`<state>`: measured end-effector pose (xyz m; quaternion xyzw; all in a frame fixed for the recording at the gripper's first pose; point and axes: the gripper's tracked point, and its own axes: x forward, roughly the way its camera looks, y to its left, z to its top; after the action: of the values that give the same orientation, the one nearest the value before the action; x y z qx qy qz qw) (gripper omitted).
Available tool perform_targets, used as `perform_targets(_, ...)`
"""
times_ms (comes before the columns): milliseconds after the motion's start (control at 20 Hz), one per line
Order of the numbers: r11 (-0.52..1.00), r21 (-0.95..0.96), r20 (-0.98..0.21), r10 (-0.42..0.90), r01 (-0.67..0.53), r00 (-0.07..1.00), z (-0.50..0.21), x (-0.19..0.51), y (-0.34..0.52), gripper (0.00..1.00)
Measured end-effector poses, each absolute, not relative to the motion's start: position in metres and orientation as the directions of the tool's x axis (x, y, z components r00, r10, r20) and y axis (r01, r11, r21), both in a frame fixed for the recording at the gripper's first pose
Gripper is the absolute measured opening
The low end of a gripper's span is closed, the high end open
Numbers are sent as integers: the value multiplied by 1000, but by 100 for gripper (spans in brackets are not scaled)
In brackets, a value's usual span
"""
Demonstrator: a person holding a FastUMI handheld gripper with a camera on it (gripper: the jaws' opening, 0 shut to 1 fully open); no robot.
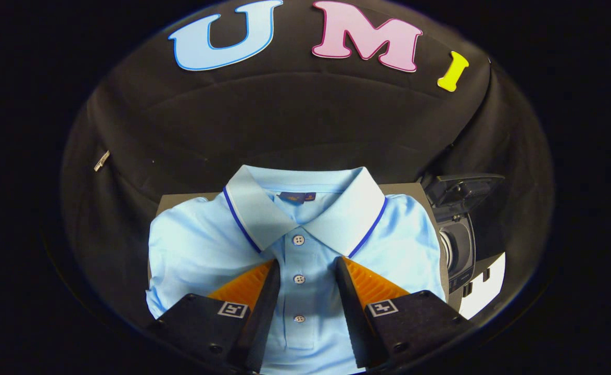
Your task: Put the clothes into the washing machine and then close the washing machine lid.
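Folded light-blue polo shirt (295, 245) flat on table (180, 202), collar away from camera. Hand-held gripper (305, 271) poised over button placket, fingers spread apart, nothing grasped. Toy-sized washing machine (461, 234) beside shirt, on right, lid (467, 187) raised. Progress: none of task done; shirt not yet picked up, loading and lid closing remain.

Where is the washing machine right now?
In the gripper view, the washing machine sits to the right of the folded blue polo shirt, lid raised, beyond the open gripper over the shirt's buttons.
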<state>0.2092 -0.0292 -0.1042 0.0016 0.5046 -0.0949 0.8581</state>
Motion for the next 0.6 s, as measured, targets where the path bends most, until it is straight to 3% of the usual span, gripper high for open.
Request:
perform_targets(200,979,-103,-860,-176,174,480,-103,210,-32,68)
perform_targets(300,984,-118,-850,-171,137,498,-103,211,-30,20)
perform_targets(600,985,-108,-835,-163,133,526,-102,213,-31,20)
